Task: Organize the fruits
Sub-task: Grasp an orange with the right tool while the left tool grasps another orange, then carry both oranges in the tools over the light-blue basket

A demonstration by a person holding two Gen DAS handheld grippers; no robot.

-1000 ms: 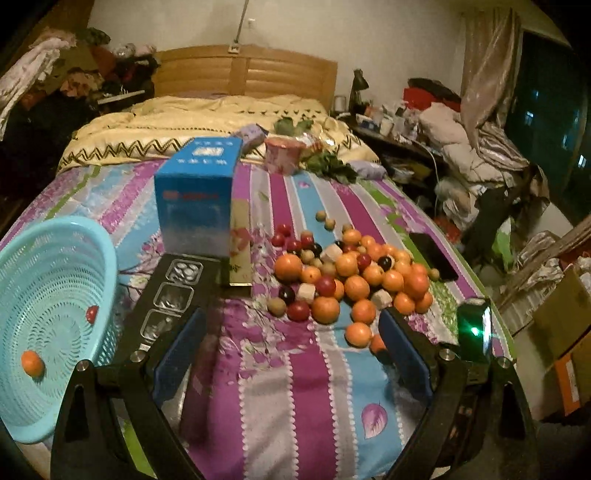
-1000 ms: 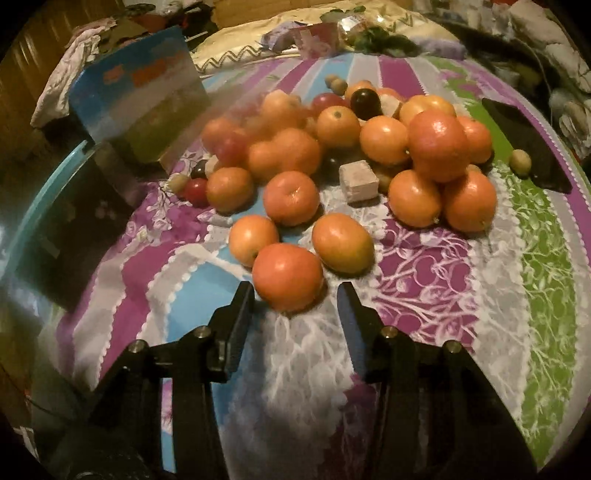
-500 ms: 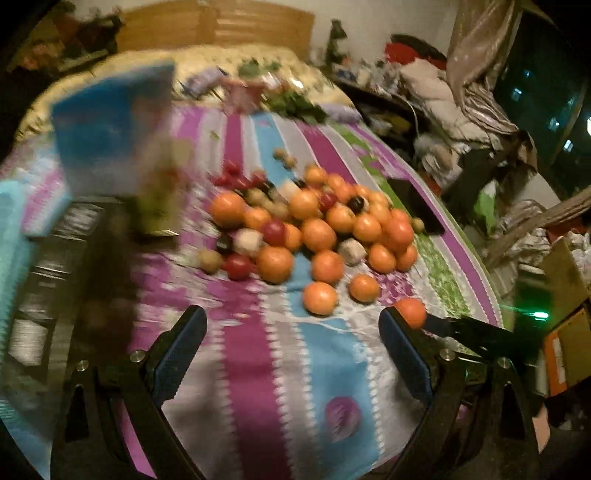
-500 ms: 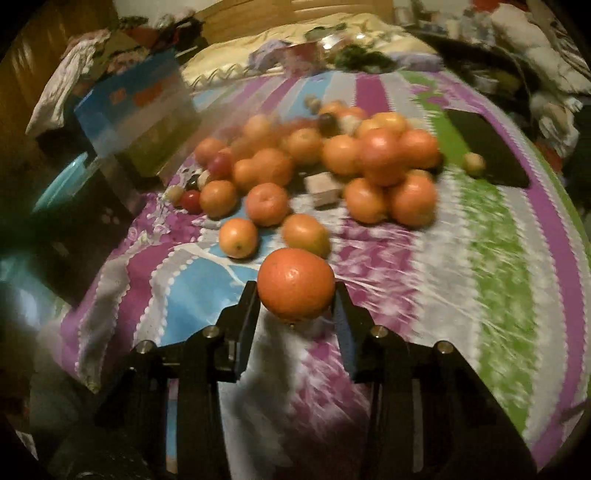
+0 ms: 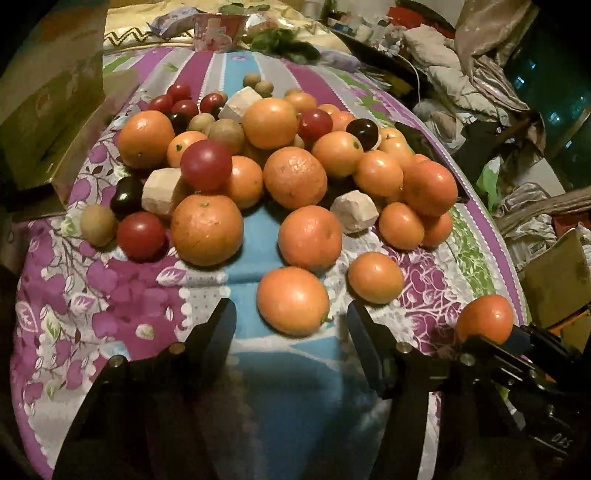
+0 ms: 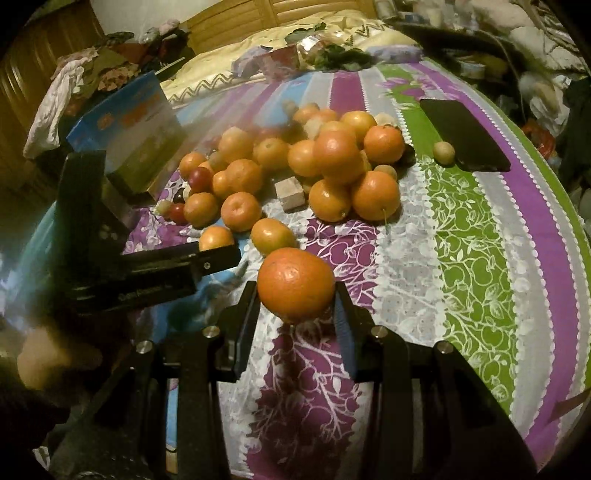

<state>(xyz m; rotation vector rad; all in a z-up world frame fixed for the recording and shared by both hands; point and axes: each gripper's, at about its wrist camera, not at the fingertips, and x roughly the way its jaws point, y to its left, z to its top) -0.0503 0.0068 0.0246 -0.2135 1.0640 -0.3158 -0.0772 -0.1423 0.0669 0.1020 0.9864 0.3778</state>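
Observation:
A heap of oranges, red and dark small fruits, brown longans and pale cubes [image 5: 280, 162] lies on the striped bedspread. My left gripper [image 5: 291, 321] is open, low over the bed, its fingers on either side of the nearest orange [image 5: 293, 301] without touching it. My right gripper [image 6: 295, 299] is shut on an orange [image 6: 295, 284] and holds it above the bedspread in front of the heap [image 6: 295, 166]. That held orange also shows in the left wrist view [image 5: 484, 318]. The left gripper shows in the right wrist view [image 6: 207, 262].
A blue carton [image 6: 136, 125] stands left of the heap, seen blurred in the left wrist view [image 5: 51, 110]. A black phone [image 6: 463, 134] lies right of the heap with a longan [image 6: 443, 151] beside it. Bags and greens [image 5: 255, 29] lie by the pillows. Clutter stands beyond the bed's right edge.
My right gripper closed on the front orange and lifted it off the bedspread. My left gripper swung from the basket side and moved close to the heap, around the nearest orange.

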